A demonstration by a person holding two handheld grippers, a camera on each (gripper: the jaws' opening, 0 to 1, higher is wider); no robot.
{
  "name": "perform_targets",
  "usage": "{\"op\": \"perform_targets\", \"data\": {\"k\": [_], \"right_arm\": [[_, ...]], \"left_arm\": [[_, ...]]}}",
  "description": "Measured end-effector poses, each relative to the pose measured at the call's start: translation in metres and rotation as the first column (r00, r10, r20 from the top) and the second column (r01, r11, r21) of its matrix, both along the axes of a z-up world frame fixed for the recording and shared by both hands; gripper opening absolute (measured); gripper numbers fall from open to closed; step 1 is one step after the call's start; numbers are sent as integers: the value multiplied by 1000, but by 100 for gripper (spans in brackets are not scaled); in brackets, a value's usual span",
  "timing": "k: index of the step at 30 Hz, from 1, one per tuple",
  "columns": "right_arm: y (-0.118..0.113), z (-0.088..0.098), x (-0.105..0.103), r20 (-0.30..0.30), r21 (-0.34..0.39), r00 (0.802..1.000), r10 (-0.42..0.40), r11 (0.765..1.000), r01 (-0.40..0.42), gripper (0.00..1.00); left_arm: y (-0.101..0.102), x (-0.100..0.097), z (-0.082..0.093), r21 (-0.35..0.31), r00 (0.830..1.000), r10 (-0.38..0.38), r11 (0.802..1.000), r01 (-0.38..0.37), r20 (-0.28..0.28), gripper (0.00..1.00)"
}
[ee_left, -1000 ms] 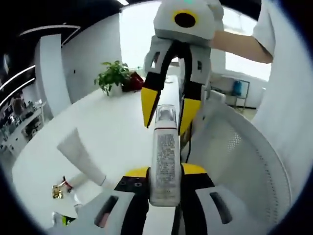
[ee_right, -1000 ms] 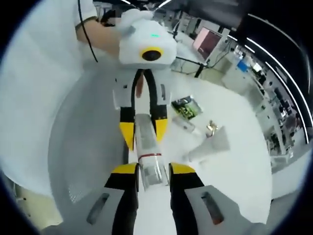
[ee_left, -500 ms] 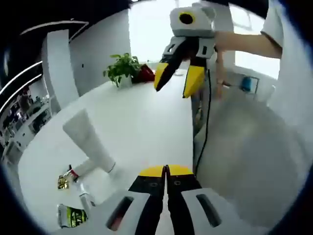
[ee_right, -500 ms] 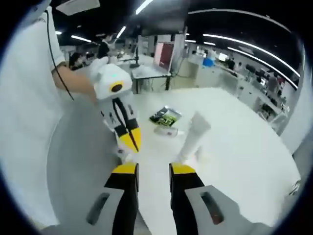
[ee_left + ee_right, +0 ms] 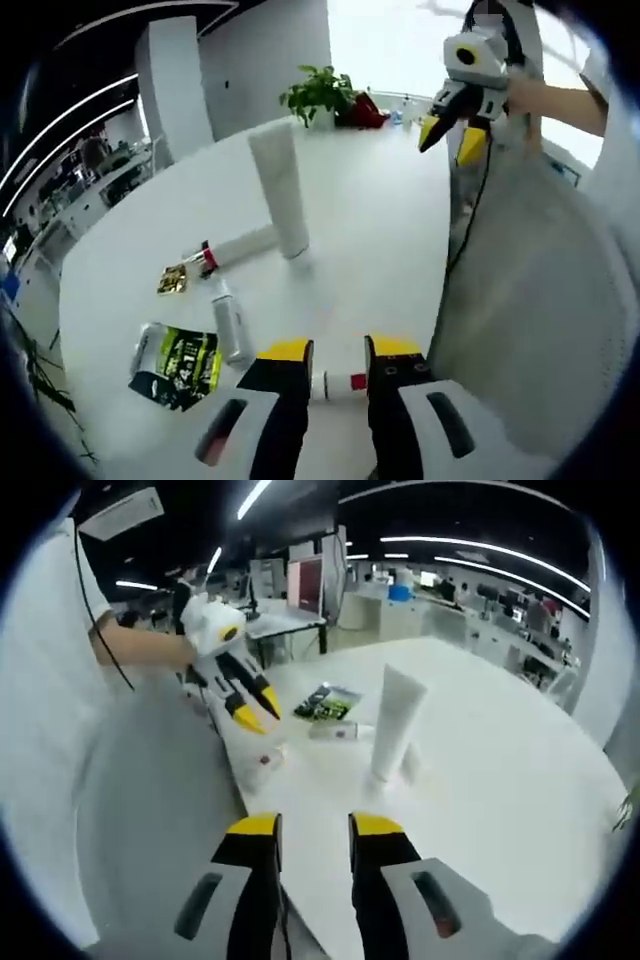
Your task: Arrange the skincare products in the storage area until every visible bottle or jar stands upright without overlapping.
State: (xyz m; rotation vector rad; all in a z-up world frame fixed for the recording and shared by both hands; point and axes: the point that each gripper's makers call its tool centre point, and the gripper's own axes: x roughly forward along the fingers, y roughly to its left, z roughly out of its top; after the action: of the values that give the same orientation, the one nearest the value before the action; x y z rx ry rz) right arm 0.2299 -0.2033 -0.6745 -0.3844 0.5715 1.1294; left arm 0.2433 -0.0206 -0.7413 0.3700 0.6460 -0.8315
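Left gripper (image 5: 338, 362) jaws apart, empty, hovering just over a small bottle (image 5: 335, 384) lying flat at the near edge of the white table (image 5: 380, 230); it sits between the jaw tips, not clamped. Right gripper (image 5: 313, 830) jaws also apart, holding nothing, well above the table. Left of the near bottle: a green-black sachet (image 5: 178, 362) lying flat and a small clear bottle (image 5: 231, 325) on its side. Farther: a slim tube with red band (image 5: 235, 247) lying down, a gold wrapper (image 5: 172, 280) beside it. Tall white tube (image 5: 281, 190) stands upright on its cap, just behind the slim tube. Near bottle likely light, rigid, smooth plastic, may roll; best pinched across mid-body, then tipped onto its base. Tall tube looks soft, top-heavy, easy to knock.
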Motion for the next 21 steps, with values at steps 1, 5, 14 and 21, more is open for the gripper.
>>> {"op": "perform_targets", "data": {"k": [1,5,14,21], "right_arm": [[2,0,0,-2,1,1000,3,1000,-3,27],[6,0,-2,-8,14,1000,15,1000,-15,28],[11,-10,-9,-38,27,999,6,1000,-5,33],[29,-17,-16,-57,36,998,23,999,-21,34]], "left_arm": [[-3,-4,1,2,1000,4,1000,-4,-8,28],[-1,-13,-6,24,999,16,1000,-16,-32,31],[23,-27,-14,77,992,103,992,-97,-75,42],[34,-29,-38,136,995,57,990,-46,-80,50]]}}
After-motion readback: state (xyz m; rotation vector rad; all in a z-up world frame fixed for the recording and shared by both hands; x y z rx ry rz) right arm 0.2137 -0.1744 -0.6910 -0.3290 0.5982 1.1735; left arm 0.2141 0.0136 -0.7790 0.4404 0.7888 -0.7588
